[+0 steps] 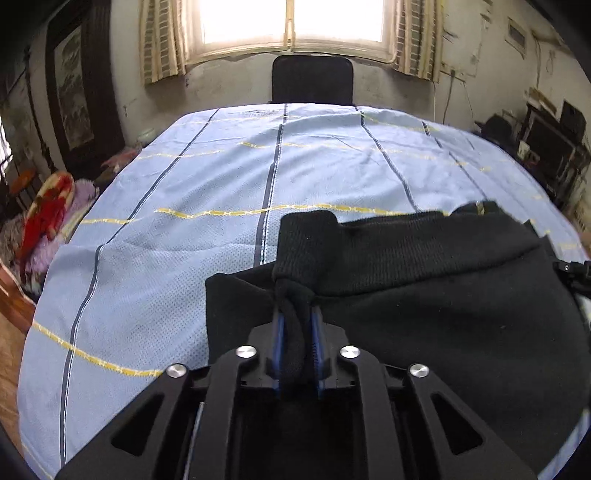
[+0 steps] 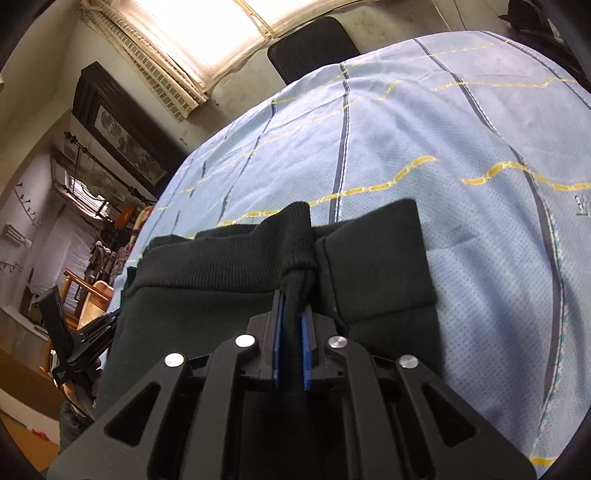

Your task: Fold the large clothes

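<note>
A large black knit garment (image 1: 443,295) lies on a table covered by a light blue sheet (image 1: 184,229) with dark and yellow lines. My left gripper (image 1: 297,306) is shut on the garment's ribbed edge, which bunches up between the blue pads. In the right wrist view the same garment (image 2: 221,295) lies on the sheet (image 2: 461,147), and my right gripper (image 2: 293,302) is shut on another part of its ribbed edge. The left gripper (image 2: 74,347) shows at the left edge of the right wrist view. The right gripper shows at the left wrist view's right edge (image 1: 576,269).
A black chair back (image 1: 312,79) stands beyond the table's far edge under a bright window (image 1: 291,22). Red and purple bedding (image 1: 48,218) lies left of the table. Shelves with dark clutter (image 1: 550,144) stand at the right. A framed picture (image 2: 125,140) hangs on the left wall.
</note>
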Demonstrator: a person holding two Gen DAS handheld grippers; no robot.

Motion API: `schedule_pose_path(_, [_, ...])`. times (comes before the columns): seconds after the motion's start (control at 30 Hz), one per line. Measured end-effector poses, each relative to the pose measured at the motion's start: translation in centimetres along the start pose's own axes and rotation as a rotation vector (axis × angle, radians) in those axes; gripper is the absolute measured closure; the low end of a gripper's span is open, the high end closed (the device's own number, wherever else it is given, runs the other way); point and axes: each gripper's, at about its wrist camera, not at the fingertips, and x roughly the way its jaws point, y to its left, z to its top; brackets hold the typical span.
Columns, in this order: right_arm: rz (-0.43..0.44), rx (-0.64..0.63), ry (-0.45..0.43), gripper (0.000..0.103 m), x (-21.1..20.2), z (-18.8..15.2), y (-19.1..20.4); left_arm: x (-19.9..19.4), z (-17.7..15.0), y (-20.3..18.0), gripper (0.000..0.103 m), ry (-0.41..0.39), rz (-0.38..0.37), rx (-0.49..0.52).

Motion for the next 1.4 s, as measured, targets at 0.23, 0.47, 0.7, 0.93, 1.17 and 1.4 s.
schedule_pose_path(0.23, [0.064,-0.126,-0.175,0.084,-7.3,0.3,5.5,-7.8,0.5,-5.7,0.045,-0.131,-0.085,0.107])
schedule_pose_path(0.47, [0.071,-0.396,0.018,0.084,-3.0,-4.5,13.0,-2.7,-1.9,-10.9,0.043,0.018,-0.116,0.177])
schedule_pose_path(0.7, [0.018,-0.401,0.157,0.086,2.0,-6.6,11.2,-1.6,-3.3,-11.4,0.041,-0.002,-0.075,0.183])
schedule_pose_path(0.93, [0.039,-0.342,0.151,0.084,1.0,-6.3,11.6,-3.3,-2.5,-10.5,0.045,0.045,-0.123,0.139])
schedule_pose_path(1.17, [0.069,-0.305,0.086,0.061,-6.4,-7.4,10.9,-6.8,-4.0,-11.4,0.044,0.015,-0.161,0.188])
schedule_pose_path(1.4, [0.061,-0.105,0.129,0.051,-9.9,-9.8,6.1,-4.6,-5.5,-12.0,0.042,-0.002,-0.072,0.205])
